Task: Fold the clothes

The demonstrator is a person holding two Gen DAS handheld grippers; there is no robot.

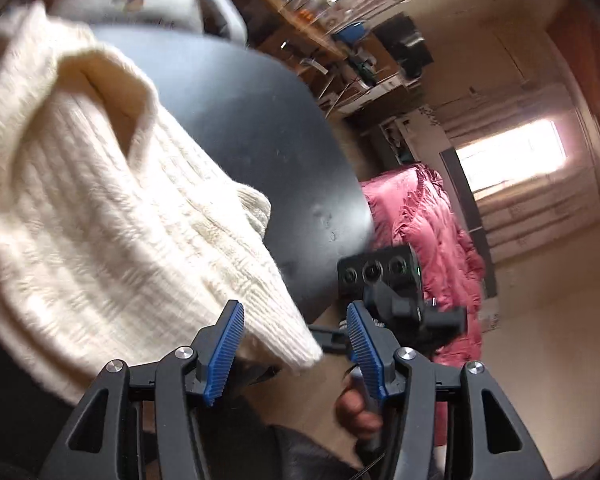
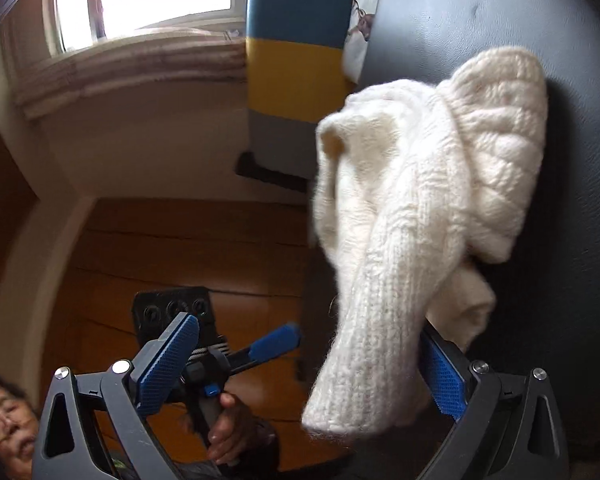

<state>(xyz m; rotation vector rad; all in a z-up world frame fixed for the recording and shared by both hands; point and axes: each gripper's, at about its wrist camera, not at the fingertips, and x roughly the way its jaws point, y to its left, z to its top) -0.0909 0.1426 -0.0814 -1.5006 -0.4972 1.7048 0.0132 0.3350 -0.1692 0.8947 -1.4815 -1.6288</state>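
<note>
Both grippers, left gripper (image 1: pixel 296 344) and right gripper (image 2: pixel 304 372), gape wide around a cream knit sweater (image 2: pixel 420 200); only the left view shows pink bedding (image 1: pixel 432 232), blurred.

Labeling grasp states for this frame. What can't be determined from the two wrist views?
- Left wrist: whether the left gripper pinches the sweater; the cuff covers the gap, motion blur.
- Right wrist: the right gripper contact; the sleeve hides its right pad.
- Sweater's full layout on the black table: cut off by the left edge.
- Shelf items: blurred.
</note>
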